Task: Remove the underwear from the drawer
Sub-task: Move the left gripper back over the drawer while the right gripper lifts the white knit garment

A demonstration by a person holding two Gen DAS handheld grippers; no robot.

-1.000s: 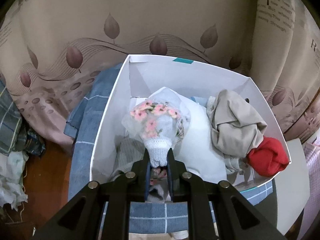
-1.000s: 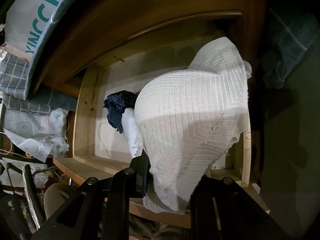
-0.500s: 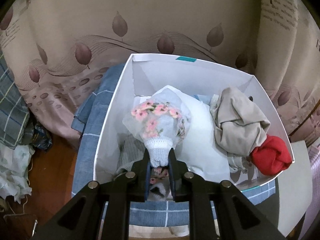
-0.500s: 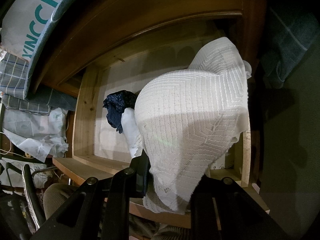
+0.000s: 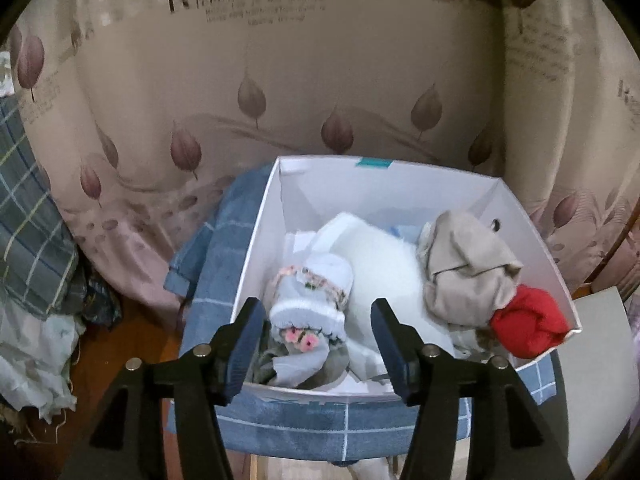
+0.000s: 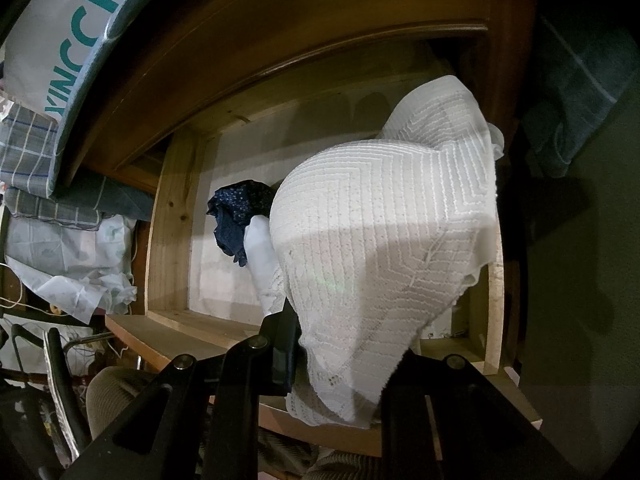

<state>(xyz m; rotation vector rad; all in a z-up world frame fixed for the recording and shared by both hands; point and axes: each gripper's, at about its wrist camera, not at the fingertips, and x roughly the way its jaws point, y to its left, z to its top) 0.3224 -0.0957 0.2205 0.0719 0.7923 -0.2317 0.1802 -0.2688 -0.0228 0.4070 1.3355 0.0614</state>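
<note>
Two tongs: my left tongs [image 5: 318,338] just opened, dropping the floral underwear [image 5: 308,308] into the white box [image 5: 532,248]; right tongs [image 6: 340,364] clamp the white knit garment [image 6: 380,240], so lift it clear of the drawer [image 6: 168,208].

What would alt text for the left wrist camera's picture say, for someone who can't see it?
An open gripper hangs over a white box of clothes; its jaws have just opened, and a pale blue floral garment lies loose between them. A beige garment and a red one lie at the right.
</note>
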